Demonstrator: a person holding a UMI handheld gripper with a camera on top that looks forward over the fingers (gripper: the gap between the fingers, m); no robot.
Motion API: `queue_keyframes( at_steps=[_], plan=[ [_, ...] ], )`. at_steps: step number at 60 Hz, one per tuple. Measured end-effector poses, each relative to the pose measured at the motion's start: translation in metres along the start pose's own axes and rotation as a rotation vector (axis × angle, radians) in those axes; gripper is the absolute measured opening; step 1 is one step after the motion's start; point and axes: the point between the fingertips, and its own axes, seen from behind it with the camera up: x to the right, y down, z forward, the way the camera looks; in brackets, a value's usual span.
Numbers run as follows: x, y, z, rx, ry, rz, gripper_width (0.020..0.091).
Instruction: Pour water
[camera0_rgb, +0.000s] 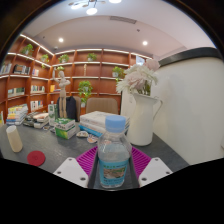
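The clear plastic water bottle with a light blue cap (114, 150) stands between the two fingers of the gripper (113, 172), its body filling the space from one pink pad to the other. The white finger tips sit at 7 and 5 o'clock of the bottle's base, and the pink pads (88, 160) flank its lower half on either side. The pads appear to press against the bottle's sides, so the fingers look closed on it, though the contact line itself is partly hidden behind the bottle.

The bottle carries a pale label around its middle and is upright. Behind it, at about 1 o'clock, stands a white ceramic pitcher-shaped vase (143, 118) holding a bunch of pale pink and white flowers (137, 76). A flat stack of light-coloured papers or boxes (97, 122) lies at 11 o'clock from the bottle, on the grey worktop (40, 142).

Further off at 10 o'clock sits a small green and white carton (66, 128), with other small packages near it. A round red lid-like disc (36, 158) lies on the worktop at 9 o'clock from the bottle, and a slim white bottle (14, 139) rests beyond it.

Wooden wall shelves (45, 80) with books and green plants line the back of the room under bright ceiling lights (90, 8).
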Motion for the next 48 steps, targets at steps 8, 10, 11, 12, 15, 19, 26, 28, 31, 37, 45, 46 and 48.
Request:
queue_keyframes(
  at_steps=[8,10,11,12,15,19,26,28,31,37,45,46,48],
  plan=[
    [-0.004,0.001,0.001,-0.008,-0.02,0.047,0.0368],
    [-0.004,0.001,0.001,0.0,-0.015,0.041,0.0322],
    [-0.004,0.0,0.001,0.003,-0.014,0.034,0.0311],
    [-0.002,-0.002,0.001,0.002,-0.017,0.026,0.031],
    [-0.005,-0.002,0.001,0.005,-0.015,0.007,0.0256],
    [-0.004,0.0,0.002,0.013,0.009,0.011,0.0255],
    [-0.011,0.0,0.001,-0.003,0.004,-0.014,0.0256],
    [-0.015,-0.001,-0.001,-0.009,0.002,-0.039,0.0256],
    [-0.026,-0.005,-0.005,-0.009,-0.002,-0.108,0.0256],
    [-0.065,-0.016,-0.011,-0.003,-0.018,-0.31,0.0254],
    [-0.126,-0.033,-0.016,0.02,-0.024,-0.631,0.0255],
    [-0.133,-0.035,-0.017,0.026,-0.019,-0.668,0.0254],
    [-0.145,-0.039,-0.011,0.04,-0.019,-0.742,0.0255]
  ],
)
